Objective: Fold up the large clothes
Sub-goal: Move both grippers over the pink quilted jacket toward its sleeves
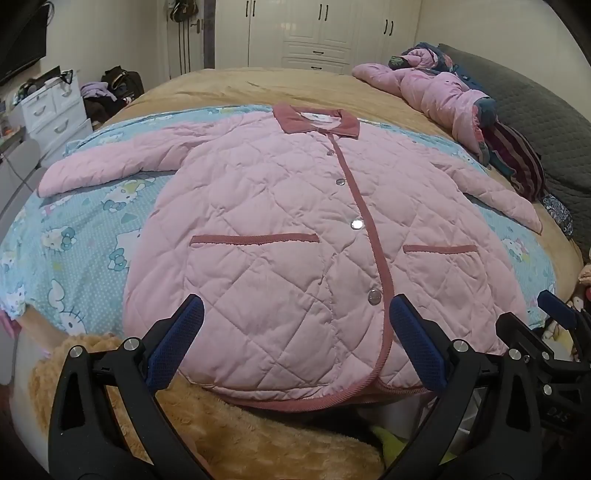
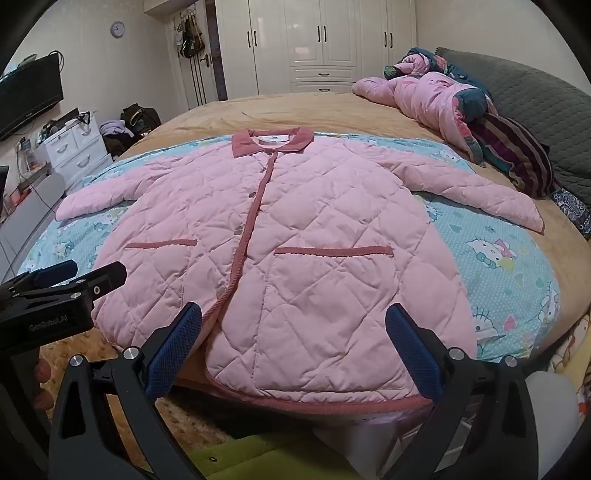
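A pink quilted jacket (image 1: 295,229) with a dark pink collar, trim and snap buttons lies flat, front up, sleeves spread, on a light blue cartoon-print sheet (image 1: 85,229) on the bed. It also shows in the right wrist view (image 2: 295,240). My left gripper (image 1: 295,314) is open and empty, above the jacket's bottom hem near the button placket. My right gripper (image 2: 293,317) is open and empty, above the hem's right half. The left gripper (image 2: 81,273) shows at the left of the right wrist view; the right gripper's finger (image 1: 554,306) shows at the right of the left wrist view.
A pile of pink and dark clothes (image 1: 443,96) lies at the far right of the tan bedspread (image 1: 258,85), beside grey pillows (image 1: 535,110). A tan fluffy blanket (image 1: 229,435) lies at the near edge. White drawers (image 1: 55,107) stand left, wardrobes (image 1: 317,29) behind.
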### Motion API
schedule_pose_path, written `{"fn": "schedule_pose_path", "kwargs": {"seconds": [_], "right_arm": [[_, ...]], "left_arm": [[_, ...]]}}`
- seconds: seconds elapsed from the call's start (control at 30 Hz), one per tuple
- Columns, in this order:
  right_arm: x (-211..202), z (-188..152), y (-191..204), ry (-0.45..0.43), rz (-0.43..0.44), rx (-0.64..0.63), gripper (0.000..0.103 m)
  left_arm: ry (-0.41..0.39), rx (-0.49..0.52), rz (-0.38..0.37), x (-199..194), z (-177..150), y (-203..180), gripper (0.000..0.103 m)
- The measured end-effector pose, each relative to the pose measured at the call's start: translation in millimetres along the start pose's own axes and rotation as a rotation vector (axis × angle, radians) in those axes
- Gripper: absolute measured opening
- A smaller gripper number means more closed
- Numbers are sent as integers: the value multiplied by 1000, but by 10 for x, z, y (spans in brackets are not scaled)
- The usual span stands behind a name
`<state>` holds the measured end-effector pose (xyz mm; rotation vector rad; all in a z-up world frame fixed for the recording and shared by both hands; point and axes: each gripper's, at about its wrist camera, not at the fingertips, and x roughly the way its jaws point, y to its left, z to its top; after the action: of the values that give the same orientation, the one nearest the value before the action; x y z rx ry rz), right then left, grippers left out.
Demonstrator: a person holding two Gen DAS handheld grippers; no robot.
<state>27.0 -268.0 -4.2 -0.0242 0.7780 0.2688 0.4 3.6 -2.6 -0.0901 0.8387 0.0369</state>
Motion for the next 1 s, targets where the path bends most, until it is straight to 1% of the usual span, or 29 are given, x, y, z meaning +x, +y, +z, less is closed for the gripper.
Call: {"fn": "schedule_pose_path", "kwargs": {"seconds": [0.27, 0.57, 0.67, 0.8, 1.0], "right_arm": [[14, 22, 2, -2, -1, -3, 99], [50, 28, 23, 0, -5, -10, 99], [106, 87, 5, 12, -17, -28, 99], [186, 177, -31, 38, -41, -51, 99], [297, 381, -109, 38, -56, -48, 99]], "left_arm": [[-3, -3, -4, 14, -35, 13, 94], [5, -9, -1, 51, 11, -9, 94], [1, -25, -2, 79, 65, 4, 94], [0, -21, -4, 151, 189, 5, 94], [2, -21, -1, 277, 389, 32, 94]]}}
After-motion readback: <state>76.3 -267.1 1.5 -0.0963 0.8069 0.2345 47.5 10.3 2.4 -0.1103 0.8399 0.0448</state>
